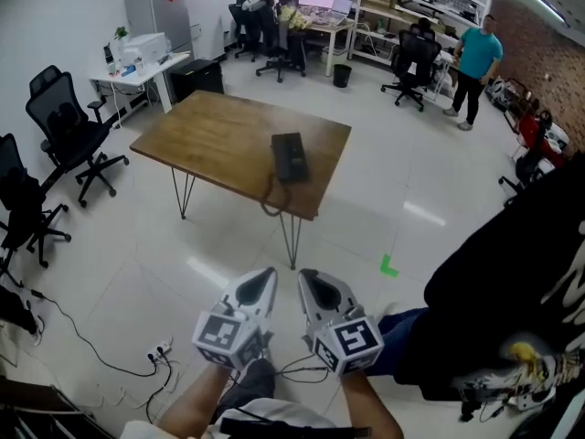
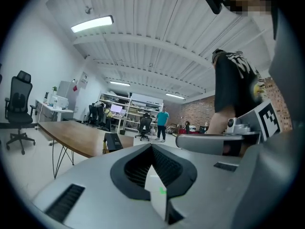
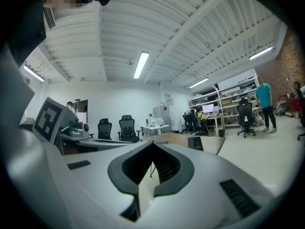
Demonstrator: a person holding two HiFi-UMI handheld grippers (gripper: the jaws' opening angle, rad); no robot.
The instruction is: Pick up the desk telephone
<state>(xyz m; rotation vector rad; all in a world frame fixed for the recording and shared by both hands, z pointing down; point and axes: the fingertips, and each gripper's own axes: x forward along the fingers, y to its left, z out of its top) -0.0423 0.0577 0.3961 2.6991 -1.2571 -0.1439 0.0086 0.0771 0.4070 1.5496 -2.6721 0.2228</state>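
The black desk telephone lies flat near the front right edge of a wooden table, and its cord hangs over that edge. Both grippers are well short of the table, side by side over the floor and pointing towards it. My left gripper is shut with nothing in it, and so is my right gripper. In the left gripper view the telephone shows small on the table beyond the shut jaws. The right gripper view has the telephone far off, right of its shut jaws.
Black office chairs stand at the left near a white desk. A power strip with cables lies on the floor at the lower left. A green tape mark is on the floor to the right. People and workstations are at the back.
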